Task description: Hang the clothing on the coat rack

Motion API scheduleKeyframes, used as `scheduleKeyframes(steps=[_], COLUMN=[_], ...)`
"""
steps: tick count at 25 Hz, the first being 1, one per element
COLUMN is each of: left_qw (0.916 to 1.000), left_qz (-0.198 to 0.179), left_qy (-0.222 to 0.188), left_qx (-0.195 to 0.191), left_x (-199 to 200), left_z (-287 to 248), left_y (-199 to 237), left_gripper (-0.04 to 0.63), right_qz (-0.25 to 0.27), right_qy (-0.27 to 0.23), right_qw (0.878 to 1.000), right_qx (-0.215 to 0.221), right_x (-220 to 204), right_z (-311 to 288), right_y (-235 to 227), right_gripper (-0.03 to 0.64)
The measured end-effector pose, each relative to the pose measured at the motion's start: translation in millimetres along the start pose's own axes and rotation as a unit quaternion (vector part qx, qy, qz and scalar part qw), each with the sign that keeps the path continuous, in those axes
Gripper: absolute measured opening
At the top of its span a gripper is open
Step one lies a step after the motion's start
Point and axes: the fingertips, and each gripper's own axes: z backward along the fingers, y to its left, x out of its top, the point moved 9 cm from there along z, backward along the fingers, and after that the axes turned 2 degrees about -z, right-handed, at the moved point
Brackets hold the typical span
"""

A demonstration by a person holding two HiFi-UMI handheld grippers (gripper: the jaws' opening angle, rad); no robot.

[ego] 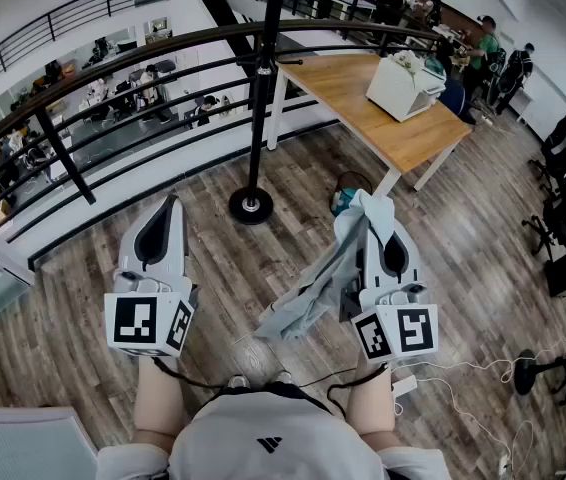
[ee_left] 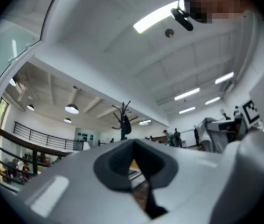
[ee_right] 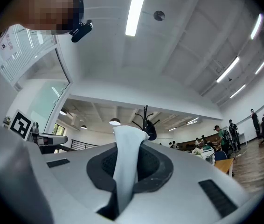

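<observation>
A pale blue-grey garment [ego: 315,286] hangs from my right gripper [ego: 379,214], which is shut on it; the cloth drapes down and to the left. In the right gripper view a strip of the garment [ee_right: 125,164] stands up between the jaws of the right gripper [ee_right: 131,144]. My left gripper [ego: 172,205] is shut and holds nothing; its jaws [ee_left: 133,144] meet with only a sliver of floor showing. The black coat rack [ego: 254,118] stands on a round base just ahead, between both grippers. The coat rack [ee_right: 146,121] has a dark item on one hook, and the same coat rack [ee_left: 124,119] shows in the left gripper view.
A dark railing [ego: 113,73] curves across behind the rack, with a lower floor beyond. A wooden table [ego: 403,133] with a white box [ego: 403,86] stands to the right. A bag [ego: 345,194] lies by its leg. Office chairs [ego: 563,208] and cables [ego: 463,378] lie at the right.
</observation>
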Motion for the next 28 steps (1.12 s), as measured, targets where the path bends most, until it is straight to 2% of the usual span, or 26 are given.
scheduleKeyframes(steps=[12,23,28], left_qw=[1.0,0.9999,0.9999], left_qz=[0.003,0.007,0.01], left_qy=[-0.008,-0.005,-0.004], left_qx=[-0.002,-0.012,-0.011], left_x=[2,-3,-14], left_z=[13,25,23], left_y=[19,42,48], left_gripper=[0.008,0.008,0.008], right_qz=[0.007,-0.004,-0.001], right_qy=[-0.004,-0.009,-0.006], right_qw=[1.0,0.999,0.999], right_qx=[-0.009,-0.052,-0.053], right_x=[4,5,-3], right_z=[5,15,9], right_y=[22,32,34], right_gripper=[0.011,0.012,0.012])
